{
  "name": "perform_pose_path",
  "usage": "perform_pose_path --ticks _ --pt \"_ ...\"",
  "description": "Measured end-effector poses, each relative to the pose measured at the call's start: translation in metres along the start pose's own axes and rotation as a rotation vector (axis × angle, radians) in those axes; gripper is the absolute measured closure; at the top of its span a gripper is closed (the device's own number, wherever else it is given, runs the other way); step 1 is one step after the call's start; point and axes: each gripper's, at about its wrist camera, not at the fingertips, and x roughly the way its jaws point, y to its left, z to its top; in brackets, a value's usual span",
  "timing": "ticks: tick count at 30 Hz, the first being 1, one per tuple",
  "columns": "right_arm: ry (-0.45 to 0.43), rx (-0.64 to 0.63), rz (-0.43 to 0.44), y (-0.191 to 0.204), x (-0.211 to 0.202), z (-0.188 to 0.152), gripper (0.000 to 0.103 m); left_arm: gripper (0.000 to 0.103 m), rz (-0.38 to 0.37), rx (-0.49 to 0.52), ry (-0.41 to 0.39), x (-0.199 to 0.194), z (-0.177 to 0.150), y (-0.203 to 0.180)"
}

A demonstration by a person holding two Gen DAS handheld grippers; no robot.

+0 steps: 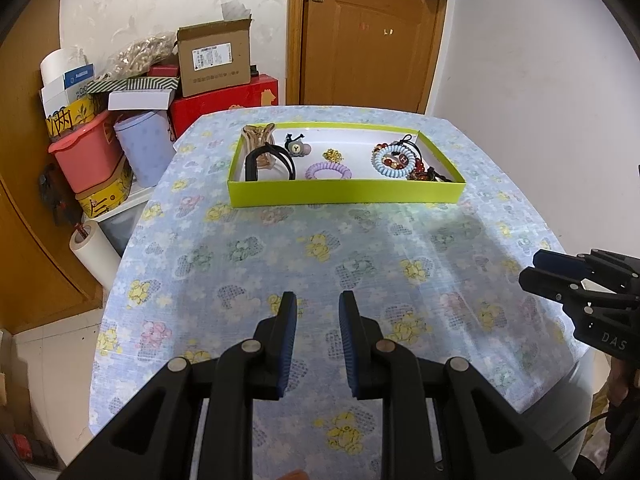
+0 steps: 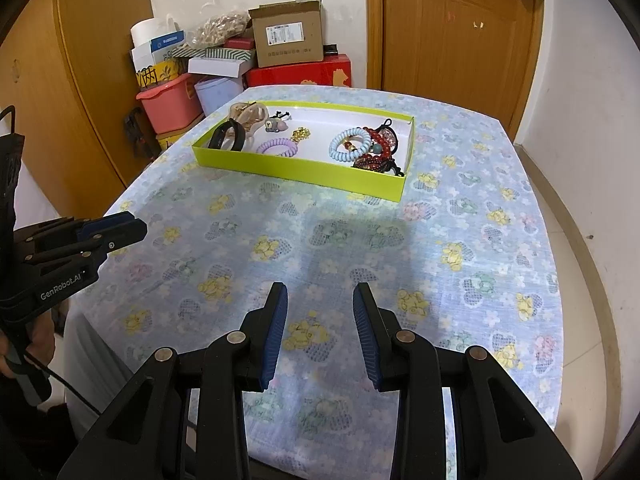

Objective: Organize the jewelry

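A lime-green tray (image 1: 344, 194) (image 2: 280, 168) sits at the far side of the table. Inside lie a black headband (image 1: 276, 160) (image 2: 226, 138), a beige hair claw (image 1: 258, 136) (image 2: 248, 114), a small mouse charm (image 1: 296, 148) (image 2: 276, 123), a gold trinket (image 1: 333, 156) (image 2: 301, 134), a purple coil hair tie (image 1: 328, 171) (image 2: 277, 147), a light-blue coil hair tie (image 1: 394, 162) (image 2: 350, 145) and red bead bracelets (image 1: 418, 168) (image 2: 378, 144). My left gripper (image 1: 318, 300) (image 2: 132, 220) is open and empty above the near table. My right gripper (image 2: 320, 292) (image 1: 534, 268) is open and empty.
The table has a flowered blue cloth (image 1: 320, 248) (image 2: 360, 240). Stacked boxes, a pink basket (image 1: 86, 156) (image 2: 170, 102) and a cardboard box (image 1: 214, 56) (image 2: 288, 34) stand behind at the left. A wooden door (image 1: 368, 32) (image 2: 456, 24) is behind the table.
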Motion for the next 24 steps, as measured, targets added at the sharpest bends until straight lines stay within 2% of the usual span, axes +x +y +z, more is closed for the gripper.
perform_pose_path --ticks 24 --pt "0.0 0.0 -0.002 -0.0018 0.0014 -0.0001 0.068 0.08 -0.001 0.006 -0.008 -0.0016 -0.0009 -0.0031"
